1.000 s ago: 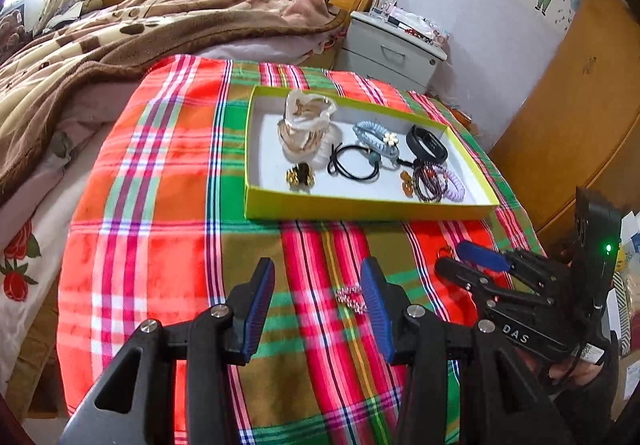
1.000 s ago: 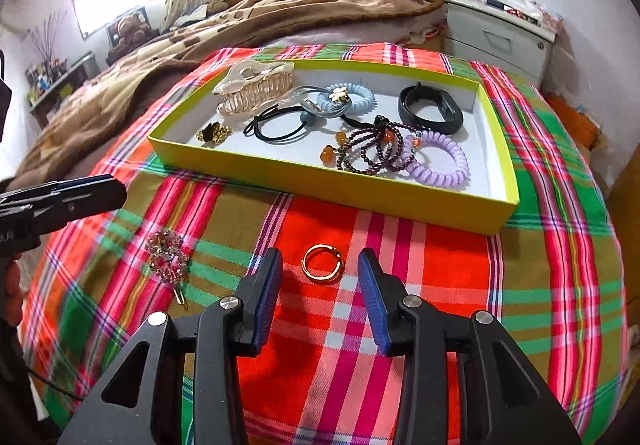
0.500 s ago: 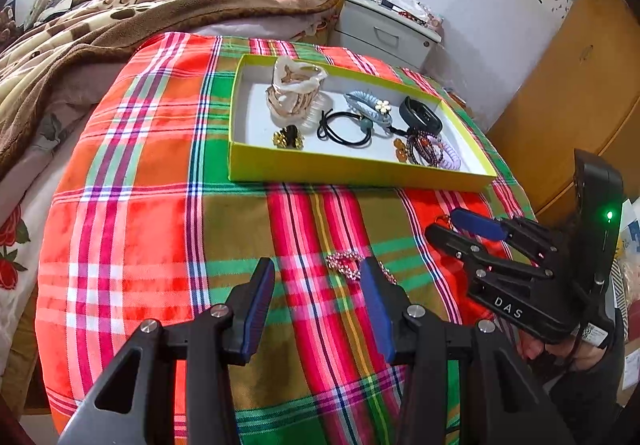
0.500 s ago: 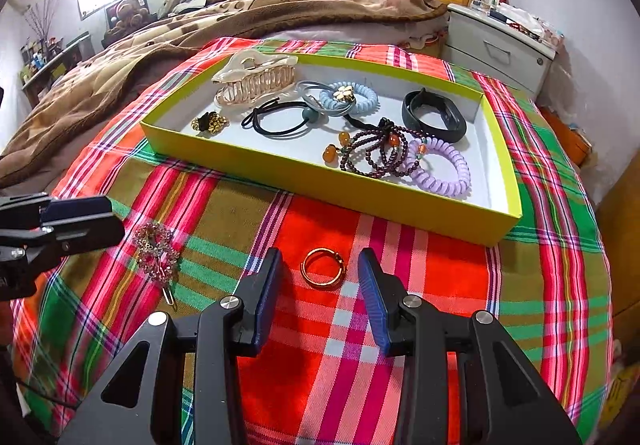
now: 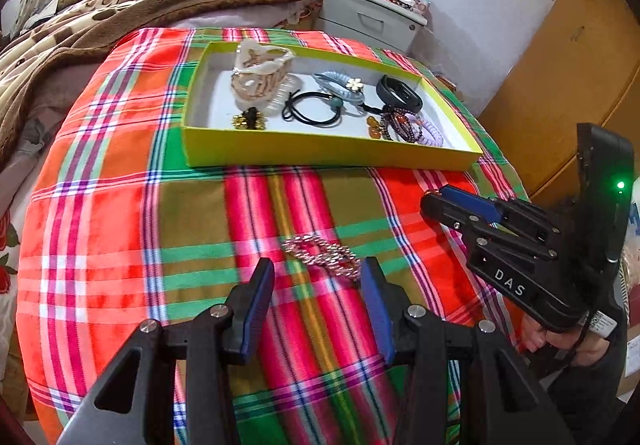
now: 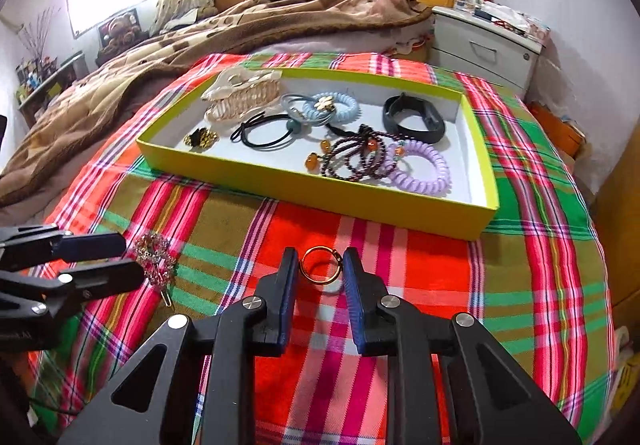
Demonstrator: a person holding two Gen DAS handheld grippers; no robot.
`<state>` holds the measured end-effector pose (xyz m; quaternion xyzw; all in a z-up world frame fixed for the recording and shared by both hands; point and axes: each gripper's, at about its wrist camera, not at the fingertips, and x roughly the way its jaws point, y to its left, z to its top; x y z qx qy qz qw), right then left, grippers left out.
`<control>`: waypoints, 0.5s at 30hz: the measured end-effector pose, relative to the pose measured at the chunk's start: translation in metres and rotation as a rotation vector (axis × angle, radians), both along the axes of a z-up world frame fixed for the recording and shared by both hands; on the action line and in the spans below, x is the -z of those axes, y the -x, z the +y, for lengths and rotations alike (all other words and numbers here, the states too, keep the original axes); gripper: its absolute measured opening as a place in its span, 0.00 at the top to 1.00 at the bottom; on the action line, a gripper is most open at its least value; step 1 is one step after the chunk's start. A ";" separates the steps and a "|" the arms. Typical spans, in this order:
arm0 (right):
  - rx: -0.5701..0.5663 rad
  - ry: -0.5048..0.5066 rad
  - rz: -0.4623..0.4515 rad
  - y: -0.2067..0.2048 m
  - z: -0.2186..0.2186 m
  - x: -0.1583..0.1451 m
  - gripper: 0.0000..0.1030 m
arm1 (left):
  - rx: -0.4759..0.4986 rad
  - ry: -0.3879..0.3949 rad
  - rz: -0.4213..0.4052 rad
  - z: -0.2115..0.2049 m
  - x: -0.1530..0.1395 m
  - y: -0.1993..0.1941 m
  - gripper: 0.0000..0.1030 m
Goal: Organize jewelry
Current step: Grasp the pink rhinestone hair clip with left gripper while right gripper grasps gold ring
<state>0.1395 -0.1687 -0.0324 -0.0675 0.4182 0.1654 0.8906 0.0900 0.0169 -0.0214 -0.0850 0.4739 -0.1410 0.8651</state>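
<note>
A yellow tray on the plaid cloth holds a beige claw clip, hair ties, a black band, beaded bracelets and a purple coil tie. A rhinestone hair clip lies on the cloth just ahead of my open left gripper. A gold ring lies on the cloth between the narrowed fingertips of my right gripper; I cannot tell if the pads touch it. The right gripper also shows in the left wrist view.
The plaid cloth covers a round surface that drops off at the near and right edges. A bed with a brown blanket lies behind on the left. A white nightstand and wooden wardrobe stand on the right.
My left gripper has moved forward to the rhinestone clip. My right gripper has come down around the gold ring and its jaws have narrowed.
</note>
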 end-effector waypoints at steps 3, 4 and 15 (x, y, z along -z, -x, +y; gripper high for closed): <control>0.008 -0.014 -0.004 0.003 -0.005 -0.002 0.77 | 0.025 0.010 0.011 -0.009 0.001 -0.001 0.54; 0.011 -0.018 -0.006 0.004 -0.006 -0.002 0.77 | 0.027 0.008 0.014 -0.012 0.002 -0.001 0.54; 0.025 -0.057 -0.033 0.008 -0.014 -0.011 0.77 | 0.021 -0.176 -0.027 -0.038 0.003 -0.015 0.54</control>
